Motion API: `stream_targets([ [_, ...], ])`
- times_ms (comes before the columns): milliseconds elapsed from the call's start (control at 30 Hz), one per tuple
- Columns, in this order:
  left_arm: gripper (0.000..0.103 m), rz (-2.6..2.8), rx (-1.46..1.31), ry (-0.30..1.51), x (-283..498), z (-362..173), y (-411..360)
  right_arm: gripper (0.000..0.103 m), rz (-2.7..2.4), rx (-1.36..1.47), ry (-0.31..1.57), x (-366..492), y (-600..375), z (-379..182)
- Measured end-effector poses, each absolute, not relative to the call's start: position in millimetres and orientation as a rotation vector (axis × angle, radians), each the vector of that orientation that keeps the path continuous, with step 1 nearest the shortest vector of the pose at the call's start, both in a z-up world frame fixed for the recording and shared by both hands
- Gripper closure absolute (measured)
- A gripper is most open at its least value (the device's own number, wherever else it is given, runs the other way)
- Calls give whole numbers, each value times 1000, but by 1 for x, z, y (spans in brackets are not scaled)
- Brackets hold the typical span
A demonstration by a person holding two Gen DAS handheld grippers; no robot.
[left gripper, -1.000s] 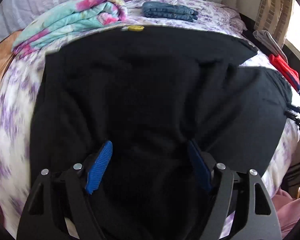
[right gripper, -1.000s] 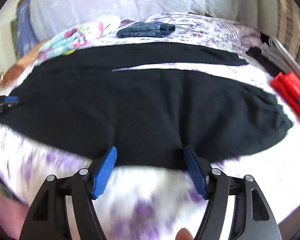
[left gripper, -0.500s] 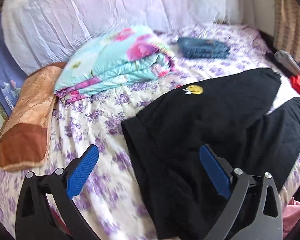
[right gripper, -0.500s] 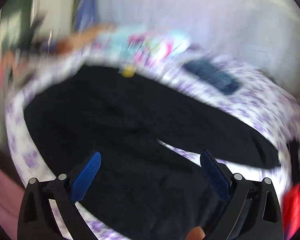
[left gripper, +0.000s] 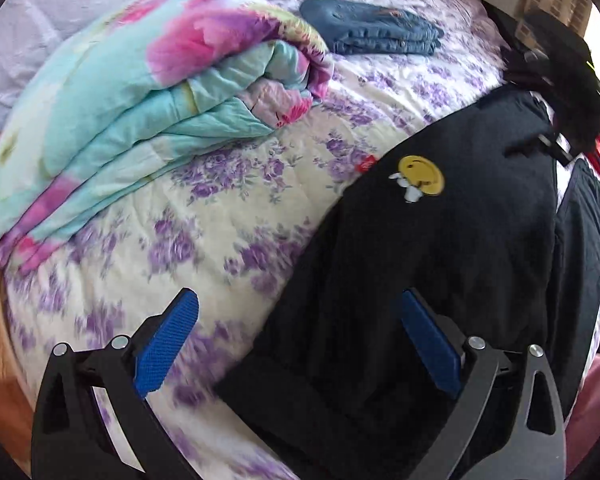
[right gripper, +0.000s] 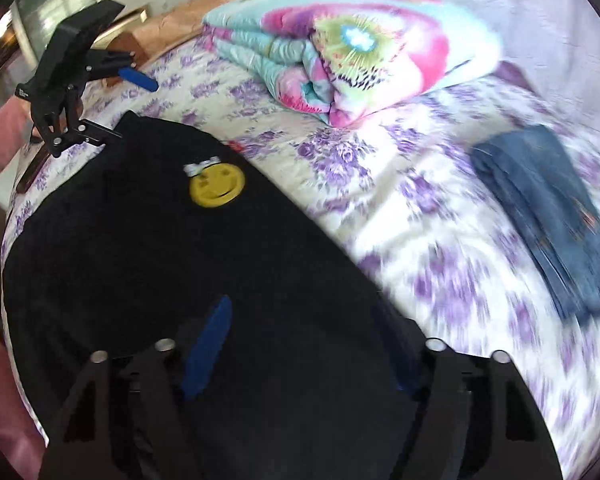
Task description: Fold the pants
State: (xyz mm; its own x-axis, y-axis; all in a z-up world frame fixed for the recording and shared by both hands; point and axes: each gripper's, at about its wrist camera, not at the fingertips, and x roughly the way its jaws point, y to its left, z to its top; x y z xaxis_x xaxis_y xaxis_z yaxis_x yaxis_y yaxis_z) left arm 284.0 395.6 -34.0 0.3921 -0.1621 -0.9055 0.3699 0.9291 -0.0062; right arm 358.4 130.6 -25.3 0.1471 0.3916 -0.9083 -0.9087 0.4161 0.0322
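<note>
Currently spread flat on bed (left gripper: pixel 260 216): black pants (left gripper: pixel 440 264), unfolded. Left gripper (left gripper: pixel 300 344) released, straddling waistband edge. Right gripper (right gripper: pixel 300 344) released above fabric. Risk: pinching only top layer, causing uneven, bunched fold.

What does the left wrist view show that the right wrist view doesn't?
Only the left wrist view shows the left tongs from behind, spread wide across the pants' edge, and a second black panel at right. Only the right wrist view shows the right tongs over the cloth and a tan pillow. Both show the black pants, their smiley patch, the floral quilt and folded jeans.
</note>
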Motion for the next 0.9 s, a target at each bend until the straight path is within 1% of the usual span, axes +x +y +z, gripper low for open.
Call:
stream_targets([
  [67,7,-388,198,1137,296,-39,401,36,1091,-686,1033,374,145,-37],
  [133,18,-439,184,1162,304,-43,403,36,1147,-753,1052,385,157,-52],
  [200,42,-484,184,1210,314,-52,405,36,1177,-723,1095,399,164,-61],
  [300,57,-558,129,1266,325,-62,407,36,1236,-681,1146,414,168,-72],
  [333,60,-584,113,1274,326,-64,407,37,1249,-684,1153,415,169,-75],
  [367,66,-612,109,1280,326,-65,405,38,1264,-685,1155,416,171,-76],
  [400,72,-633,114,1283,325,-66,402,46,1276,-681,1156,416,171,-77],
  [433,74,-643,120,1285,325,-66,400,60,1289,-673,1163,415,170,-76],
  [467,80,-653,128,1289,324,-67,398,69,1300,-665,1171,414,169,-75],
  [500,85,-658,134,1290,323,-66,395,90,1311,-661,1175,412,167,-73],
  [533,87,-659,141,1288,321,-65,393,98,1315,-666,1166,410,166,-72],
  [600,95,-651,167,1271,318,-61,388,99,1315,-673,1125,400,162,-64],
  [733,97,-616,199,1204,303,-42,383,100,1283,-651,1022,376,149,-33],
  [900,97,-595,220,1075,262,6,378,100,1251,-672,865,322,127,20],
])
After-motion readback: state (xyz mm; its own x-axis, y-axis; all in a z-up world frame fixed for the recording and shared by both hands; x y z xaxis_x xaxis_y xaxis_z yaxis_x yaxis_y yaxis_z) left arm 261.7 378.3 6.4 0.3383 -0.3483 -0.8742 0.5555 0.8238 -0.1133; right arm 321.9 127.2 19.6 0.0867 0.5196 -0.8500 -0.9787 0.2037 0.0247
